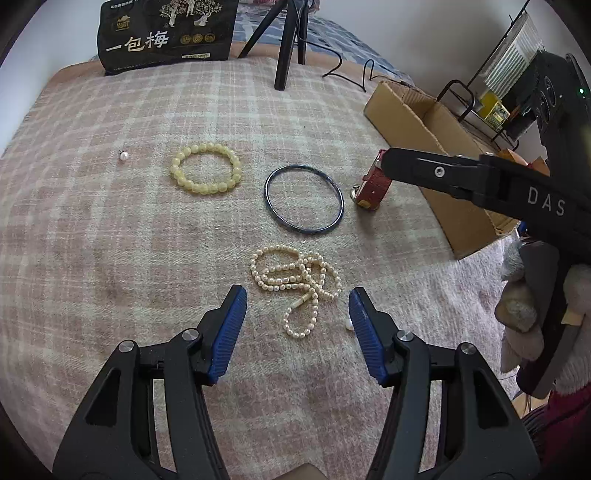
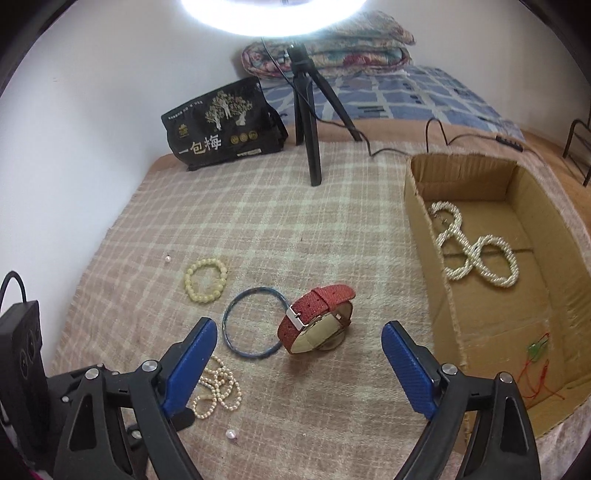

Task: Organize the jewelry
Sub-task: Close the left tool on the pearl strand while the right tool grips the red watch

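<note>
On the plaid blanket lie a small-pearl necklace (image 1: pixel 295 284) (image 2: pixel 218 387), a dark blue bangle (image 1: pixel 304 198) (image 2: pixel 255 321), a yellow bead bracelet (image 1: pixel 205 168) (image 2: pixel 205 280) and a red-strap watch (image 1: pixel 373 184) (image 2: pixel 316 317). Two loose pearls lie apart, one far left (image 1: pixel 123 156) (image 2: pixel 168 259), one near the necklace (image 1: pixel 349 325) (image 2: pixel 231 434). My left gripper (image 1: pixel 297 295) is open, its jaws either side of the necklace's near end. My right gripper (image 2: pixel 299 330) is open, just short of the watch. A cardboard box (image 2: pixel 424 236) (image 1: pixel 406 118) holds a thick pearl rope (image 2: pixel 476 251).
A black snack bag (image 2: pixel 221 125) (image 1: pixel 166 33) and a tripod (image 2: pixel 310 122) (image 1: pixel 288 44) with a cable stand at the back. The box also holds a red string with a green charm (image 2: pixel 535 354). A wall runs along the left; a metal rack (image 1: pixel 480 103) stands beyond the box.
</note>
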{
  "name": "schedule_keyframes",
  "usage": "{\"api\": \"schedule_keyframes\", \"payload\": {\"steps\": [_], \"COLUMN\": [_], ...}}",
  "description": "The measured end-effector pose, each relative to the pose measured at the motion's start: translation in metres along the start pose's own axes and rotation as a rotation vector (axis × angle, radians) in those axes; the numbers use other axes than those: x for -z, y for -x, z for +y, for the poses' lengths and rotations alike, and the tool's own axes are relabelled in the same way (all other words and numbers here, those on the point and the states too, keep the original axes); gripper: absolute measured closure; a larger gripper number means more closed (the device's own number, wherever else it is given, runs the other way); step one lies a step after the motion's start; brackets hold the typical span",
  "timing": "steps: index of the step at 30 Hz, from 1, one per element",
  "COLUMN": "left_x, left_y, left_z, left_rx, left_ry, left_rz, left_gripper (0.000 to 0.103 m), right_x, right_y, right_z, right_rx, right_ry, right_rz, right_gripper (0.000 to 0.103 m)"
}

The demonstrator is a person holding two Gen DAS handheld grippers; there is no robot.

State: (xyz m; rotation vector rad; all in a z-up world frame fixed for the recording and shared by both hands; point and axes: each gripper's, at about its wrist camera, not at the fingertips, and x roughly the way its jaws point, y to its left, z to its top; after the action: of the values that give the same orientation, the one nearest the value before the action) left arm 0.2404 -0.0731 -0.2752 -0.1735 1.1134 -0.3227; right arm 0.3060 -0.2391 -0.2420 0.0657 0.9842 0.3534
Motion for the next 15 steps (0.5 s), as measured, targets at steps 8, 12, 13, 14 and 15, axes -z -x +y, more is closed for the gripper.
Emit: {"api": "schedule_keyframes", "payload": {"steps": [8,12,13,14,15], "left_x": [-0.005,-0.004,-0.005,-0.005,-0.005], "left_y": [-0.018,-0.024,-0.025,-0.026,-0.027], "left_z": [-0.005,-0.003,-0.003,-0.003,-0.003], "left_rx": [-0.021,-0.034,-0.036,-0.039,-0.043], "left_ry": [0.001,0.012,0.016,0.016,0.015], "left_rz": [0.033,0.045,0.044,0.043,0.043], "left_gripper": [0.044,0.044,0.044,0.044,0.044], "right_x": [0.000,-0.003,-0.003,-0.004,-0.004], "right_y": [-0.014,-0.018,-0.020,-0.021,-0.023], "right_z": [-0.005,-0.006,-0.006,-0.006,-0.006], "right_rx": [-0.007,-0.010,-0.009,-0.008,-0.008], "right_ry": [-0.034,-0.046,-0.047,-0.048,-0.049], "right_rz": [0.028,0.032,0.034,0.035,0.038], "right_gripper": [0.017,0.018,0.019,0.020,0.021]}}
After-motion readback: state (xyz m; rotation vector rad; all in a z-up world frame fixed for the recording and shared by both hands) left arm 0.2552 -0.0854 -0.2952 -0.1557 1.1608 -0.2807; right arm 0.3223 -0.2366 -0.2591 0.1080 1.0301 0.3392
